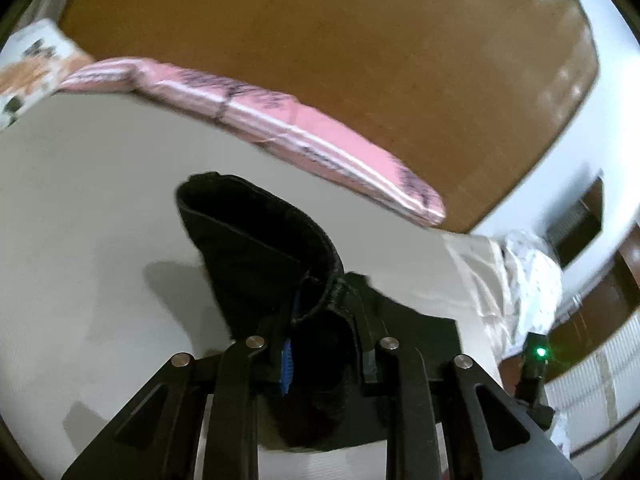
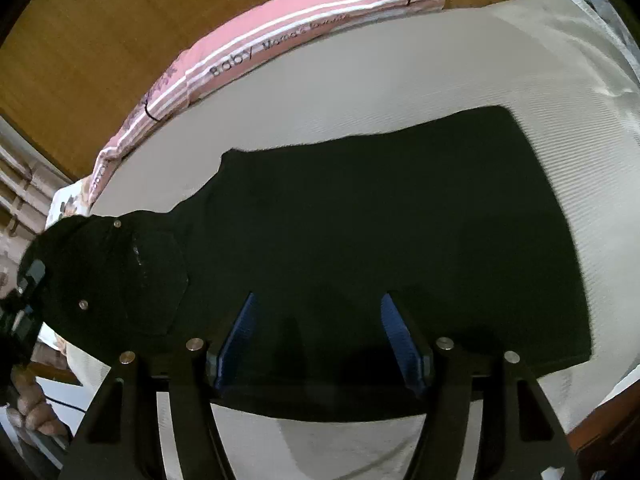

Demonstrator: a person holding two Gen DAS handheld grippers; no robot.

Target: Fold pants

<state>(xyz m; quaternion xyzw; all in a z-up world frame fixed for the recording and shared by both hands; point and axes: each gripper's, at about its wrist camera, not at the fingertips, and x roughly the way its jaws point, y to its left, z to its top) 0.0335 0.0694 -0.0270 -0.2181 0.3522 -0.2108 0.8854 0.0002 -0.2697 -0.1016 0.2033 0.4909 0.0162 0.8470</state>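
Beige bedding covers the bed in my left wrist view, with a pink striped pillow along its far edge against a wooden headboard. My left gripper is clenched on a bunched end of the black pants, lifted off the sheet.

From the right wrist view, the pants lie flat across the middle of the bed, and my right gripper hangs over their near edge with its 2 fingers spread, holding nothing. I judge a fold is underway; next I would carry the lifted end across and lay it down squarely.
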